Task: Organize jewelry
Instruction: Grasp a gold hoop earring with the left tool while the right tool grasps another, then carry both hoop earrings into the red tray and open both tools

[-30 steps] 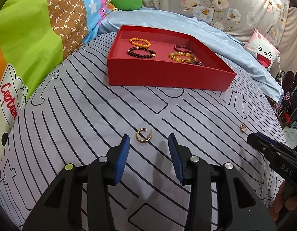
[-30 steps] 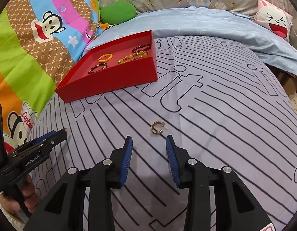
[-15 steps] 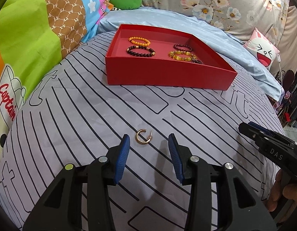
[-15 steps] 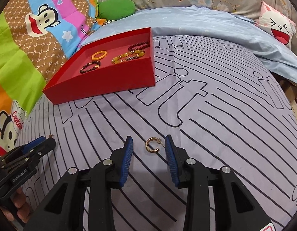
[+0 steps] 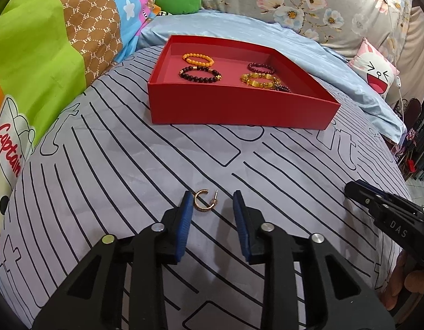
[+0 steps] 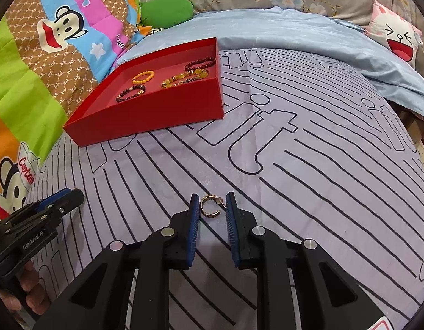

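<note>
Hoops lie on my striped sheet [image 5: 107,170], one between each gripper's blue pads. My left gripper [image 5: 212,206] stands wide around its hoop [image 5: 205,202], which sits close to the left pad. My right gripper [image 6: 212,206] is narrower, its hoop [image 6: 210,209] just inside both pads, not clamped. The red tray [image 5: 239,110] of bracelets [image 5: 199,73] sits well beyond.

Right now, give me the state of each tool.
Left tool: open, an earring between its fingers, not gripped.
Right tool: open around another earring, not gripped.
</note>
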`<state>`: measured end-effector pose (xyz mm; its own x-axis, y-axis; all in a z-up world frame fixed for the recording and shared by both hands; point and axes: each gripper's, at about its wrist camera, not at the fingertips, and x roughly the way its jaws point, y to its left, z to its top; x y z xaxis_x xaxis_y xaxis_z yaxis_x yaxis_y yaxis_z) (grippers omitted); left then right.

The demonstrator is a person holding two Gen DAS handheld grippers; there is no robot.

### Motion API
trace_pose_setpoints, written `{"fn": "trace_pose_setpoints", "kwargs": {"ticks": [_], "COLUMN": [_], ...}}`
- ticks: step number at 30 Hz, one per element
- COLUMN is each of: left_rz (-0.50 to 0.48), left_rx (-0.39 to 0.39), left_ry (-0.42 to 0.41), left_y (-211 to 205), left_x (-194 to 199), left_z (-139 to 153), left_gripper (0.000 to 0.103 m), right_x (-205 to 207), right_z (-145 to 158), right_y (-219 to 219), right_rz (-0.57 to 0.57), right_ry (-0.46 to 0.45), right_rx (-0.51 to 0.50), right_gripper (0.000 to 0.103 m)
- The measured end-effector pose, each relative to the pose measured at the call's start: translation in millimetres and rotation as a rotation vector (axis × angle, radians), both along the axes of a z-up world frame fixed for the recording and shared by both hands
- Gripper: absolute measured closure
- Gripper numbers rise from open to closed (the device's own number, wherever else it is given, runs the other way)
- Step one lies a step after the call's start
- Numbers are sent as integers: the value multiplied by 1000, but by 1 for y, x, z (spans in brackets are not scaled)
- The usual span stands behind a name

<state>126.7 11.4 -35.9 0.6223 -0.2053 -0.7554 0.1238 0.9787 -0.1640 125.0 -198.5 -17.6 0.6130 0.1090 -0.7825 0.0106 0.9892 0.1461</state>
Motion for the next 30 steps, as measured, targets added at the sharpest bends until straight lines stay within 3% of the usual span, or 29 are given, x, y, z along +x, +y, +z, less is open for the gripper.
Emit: {"fn": "trace_pose_setpoints", "kwargs": {"ticks": [5,20,30], "left_rz": [-6,-12,-30], "left_rx": [-1,2,-12], "left_ry": [2,-8,-48], "left_y": [-1,-2,-2], "left_x": [2,1,-2], "left_z": [-1,3,28], "left_gripper": [86,86,86], "right_x": [-3,-10,-9], "right_z": [0,7,30], "right_y": [1,5,9], "right_rz": [4,17,39], "right_ry": [2,-9,-60], "right_rx": [8,29,51], "right_gripper": [84,84,84]}}
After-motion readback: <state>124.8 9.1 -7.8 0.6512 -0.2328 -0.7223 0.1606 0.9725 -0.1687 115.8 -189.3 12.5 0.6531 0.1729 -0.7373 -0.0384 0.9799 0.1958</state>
